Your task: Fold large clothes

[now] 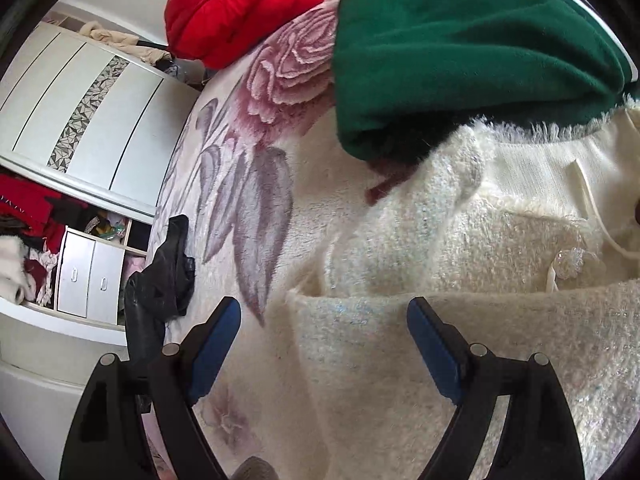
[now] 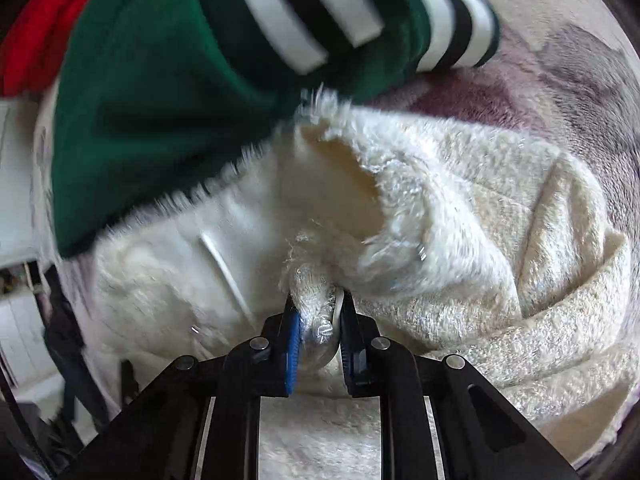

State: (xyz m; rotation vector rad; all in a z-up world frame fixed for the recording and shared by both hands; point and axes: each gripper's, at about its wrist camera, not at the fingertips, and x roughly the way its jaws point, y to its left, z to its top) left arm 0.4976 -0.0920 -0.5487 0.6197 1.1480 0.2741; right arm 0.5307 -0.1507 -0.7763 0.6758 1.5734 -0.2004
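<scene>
A fluffy cream garment (image 1: 460, 280) lies spread on the floral blanket (image 1: 256, 184), with a folded edge running across near my left gripper (image 1: 324, 328). That gripper hovers open above the edge, nothing between its blue pads. In the right wrist view the same cream garment (image 2: 460, 220) fills the middle, bunched into folds. My right gripper (image 2: 318, 312) is shut on a pinched tuft of its fluffy fabric. A green garment (image 2: 168, 92) with black and white striped cuffs lies over the cream garment's far edge.
A red padded garment (image 1: 240, 4) lies at the far end of the bed beyond the green garment (image 1: 460, 48). A black garment (image 1: 160, 284) hangs at the bed's left edge. A white wardrobe (image 1: 80, 116) with open shelves of clothes stands to the left.
</scene>
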